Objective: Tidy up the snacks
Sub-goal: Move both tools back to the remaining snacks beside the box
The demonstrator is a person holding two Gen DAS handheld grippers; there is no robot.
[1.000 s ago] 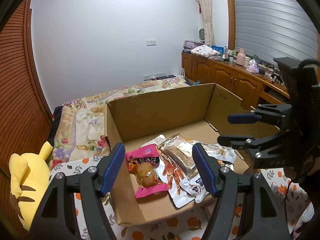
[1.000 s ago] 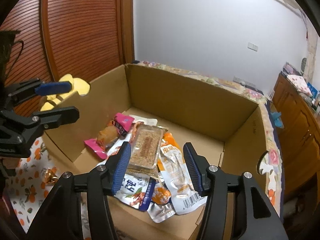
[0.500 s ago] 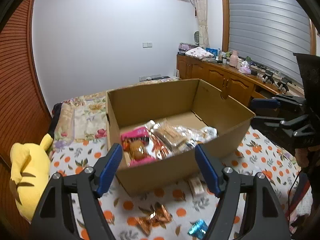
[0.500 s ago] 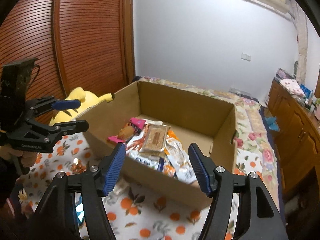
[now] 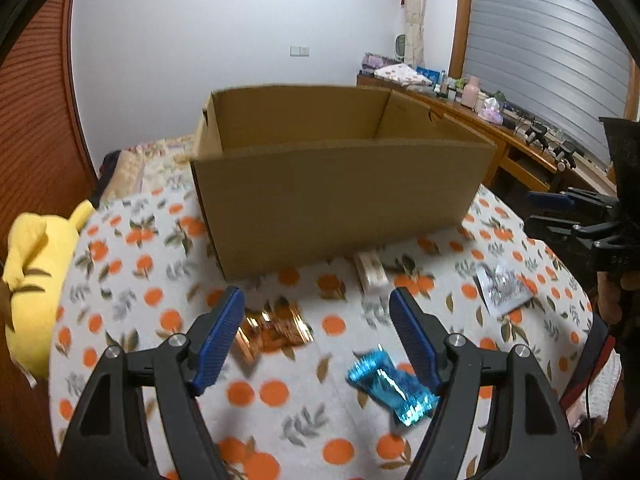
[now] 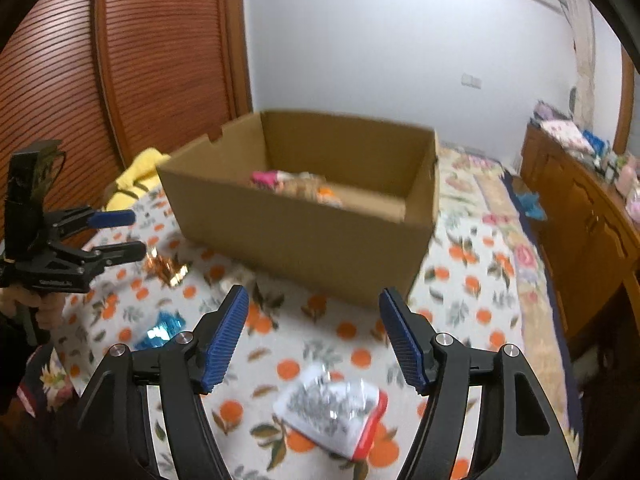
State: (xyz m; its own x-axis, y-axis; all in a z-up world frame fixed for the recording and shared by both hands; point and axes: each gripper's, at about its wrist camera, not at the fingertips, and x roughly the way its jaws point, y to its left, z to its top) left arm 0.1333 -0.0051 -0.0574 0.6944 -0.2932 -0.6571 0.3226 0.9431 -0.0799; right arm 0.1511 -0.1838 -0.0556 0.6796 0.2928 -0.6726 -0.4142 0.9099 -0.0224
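Both tongs spread, empty. Only right wrist view sees into brown cardboard box point(image 6: 304, 236): pink-wrapped snack point(image 6: 265, 178) at 12 o'clock.

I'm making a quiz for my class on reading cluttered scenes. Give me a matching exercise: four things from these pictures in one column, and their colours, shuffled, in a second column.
Things:
1. crinkled wrapper near the left hand-held gripper's right finger
2. plush toy at the cloth's left edge
3. foil wrapper in front of the box
4. cardboard box

Colours:
A. yellow
B. brown
C. shiny blue
D. coppery gold

Pairs: 1-C, 2-A, 3-D, 4-B
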